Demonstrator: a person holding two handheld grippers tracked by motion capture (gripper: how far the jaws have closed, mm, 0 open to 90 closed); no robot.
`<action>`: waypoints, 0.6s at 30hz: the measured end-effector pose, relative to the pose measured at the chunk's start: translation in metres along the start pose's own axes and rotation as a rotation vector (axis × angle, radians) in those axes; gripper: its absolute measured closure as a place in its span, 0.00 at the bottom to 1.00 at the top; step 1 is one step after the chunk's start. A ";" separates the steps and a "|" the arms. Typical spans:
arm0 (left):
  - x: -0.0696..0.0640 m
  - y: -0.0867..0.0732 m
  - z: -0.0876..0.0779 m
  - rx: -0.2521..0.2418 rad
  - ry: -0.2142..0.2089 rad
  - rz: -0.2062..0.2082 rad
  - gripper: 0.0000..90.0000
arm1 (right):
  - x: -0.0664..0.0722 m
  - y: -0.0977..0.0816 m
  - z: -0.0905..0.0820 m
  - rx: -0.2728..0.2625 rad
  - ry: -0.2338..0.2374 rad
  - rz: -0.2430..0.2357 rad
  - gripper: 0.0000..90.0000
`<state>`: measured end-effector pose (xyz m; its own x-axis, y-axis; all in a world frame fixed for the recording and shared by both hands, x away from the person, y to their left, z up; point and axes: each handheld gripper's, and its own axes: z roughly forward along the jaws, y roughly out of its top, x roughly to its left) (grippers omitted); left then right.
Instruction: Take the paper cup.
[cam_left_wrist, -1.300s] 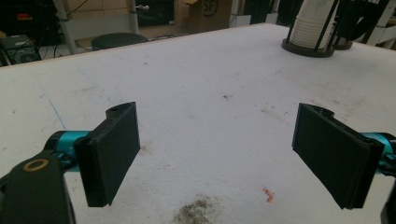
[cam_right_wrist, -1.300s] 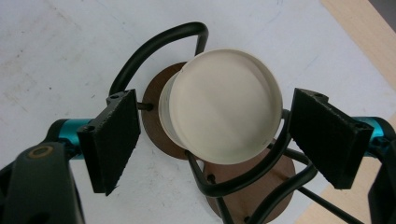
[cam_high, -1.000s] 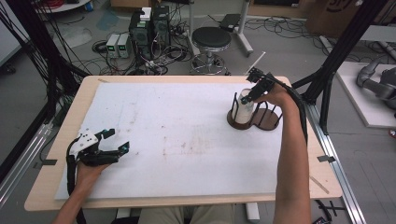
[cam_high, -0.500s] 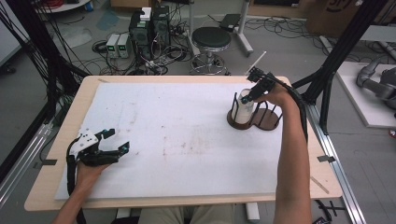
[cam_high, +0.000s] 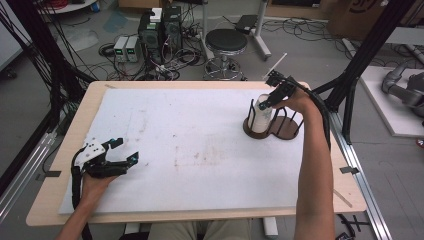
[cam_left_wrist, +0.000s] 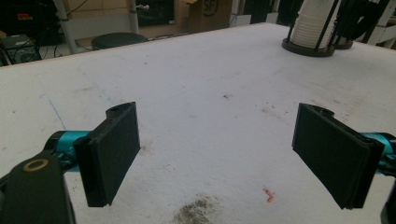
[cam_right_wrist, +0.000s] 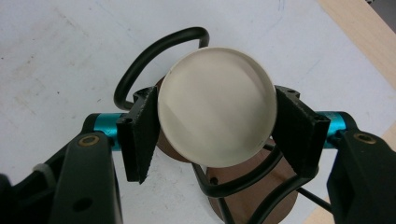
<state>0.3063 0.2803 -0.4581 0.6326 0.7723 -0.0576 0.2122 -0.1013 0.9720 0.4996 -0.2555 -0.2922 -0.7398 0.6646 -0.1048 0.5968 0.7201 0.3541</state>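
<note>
Right gripper view: stack of white paper cups (cam_right_wrist: 215, 116), bottom up, standing in a black wire rack (cam_right_wrist: 243, 186) on a brown base. Right gripper (cam_right_wrist: 215, 122) has just been closing; both pads now press the top cup's sides. Rack sits at the tabletop's (cam_high: 200, 145) far right. Left gripper (cam_high: 120, 152) rests near-left, jaws spread, nothing between them.

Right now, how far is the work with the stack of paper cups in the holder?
Done: the right gripper has reached the stack of paper cups in the black wire holder, and its jaws, just closing, press on both sides of the top cup. In hand: that grip. Left: nothing is lifted out yet; the cup is in the holder. The left gripper is open near the white table cover.
</note>
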 end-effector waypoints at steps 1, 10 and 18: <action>0.000 0.000 0.000 -0.001 0.000 -0.001 0.17 | 0.000 0.000 -0.001 -0.001 -0.002 0.001 0.41; 0.000 0.000 0.000 0.000 -0.001 0.004 0.17 | 0.001 0.002 -0.014 -0.034 -0.008 0.007 0.41; 0.000 0.000 0.000 0.001 -0.001 0.004 0.17 | 0.000 0.005 -0.029 -0.050 -0.014 -0.001 0.42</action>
<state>0.3062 0.2801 -0.4581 0.6342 0.7713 -0.0537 0.2100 -0.1050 0.9720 0.4938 -0.2581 -0.2640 -0.7356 0.6671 -0.1180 0.5795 0.7099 0.4004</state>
